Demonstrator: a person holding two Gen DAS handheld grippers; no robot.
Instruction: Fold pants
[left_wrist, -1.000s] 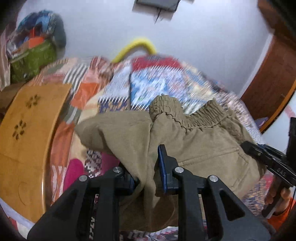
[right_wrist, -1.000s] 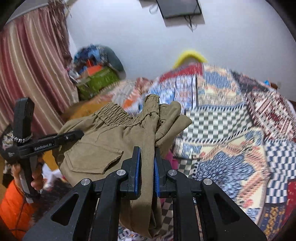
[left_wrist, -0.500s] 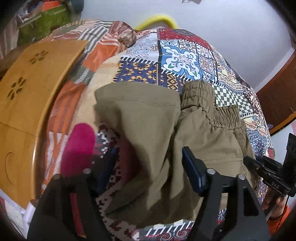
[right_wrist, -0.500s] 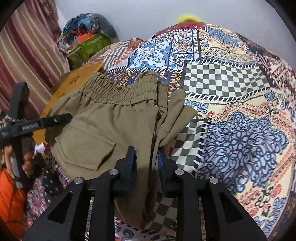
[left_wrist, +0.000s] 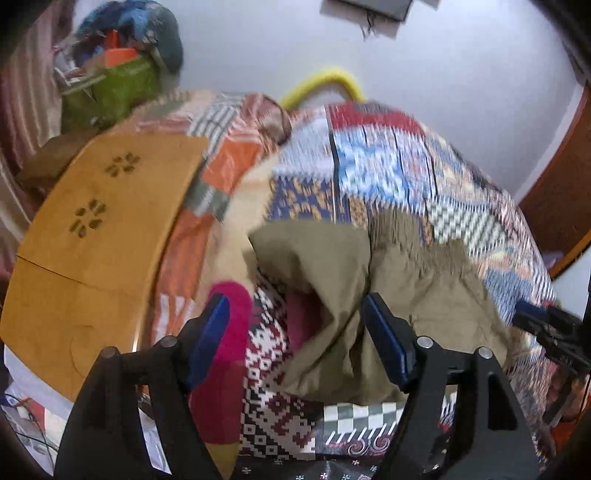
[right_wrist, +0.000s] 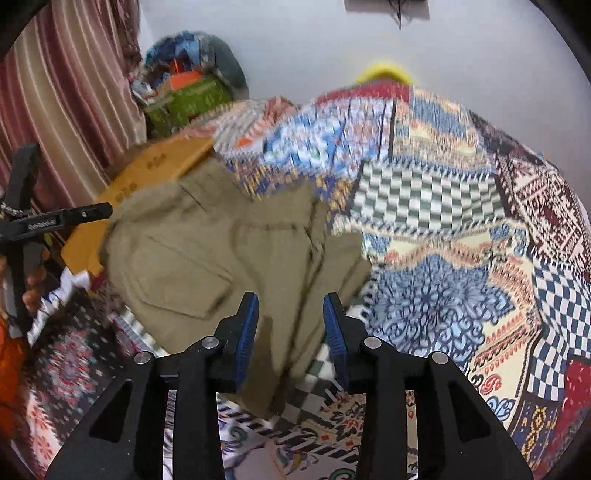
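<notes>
The folded pants (right_wrist: 207, 258) lie on the quilted bed (right_wrist: 461, 236). The left hand-held gripper (left_wrist: 295, 332) gapes wide above them; the right hand-held gripper (right_wrist: 291, 325) has just been opening, cloth loose between its jaws.

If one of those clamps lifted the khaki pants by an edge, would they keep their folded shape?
Probably not. The pants lie in soft creases on the quilt, so they would likely droop and unfold. The gathered waistband looks bulkier and may hang lower.

One pair of pants (right_wrist: 207, 258); two grippers; one wooden board (left_wrist: 96, 236).
</notes>
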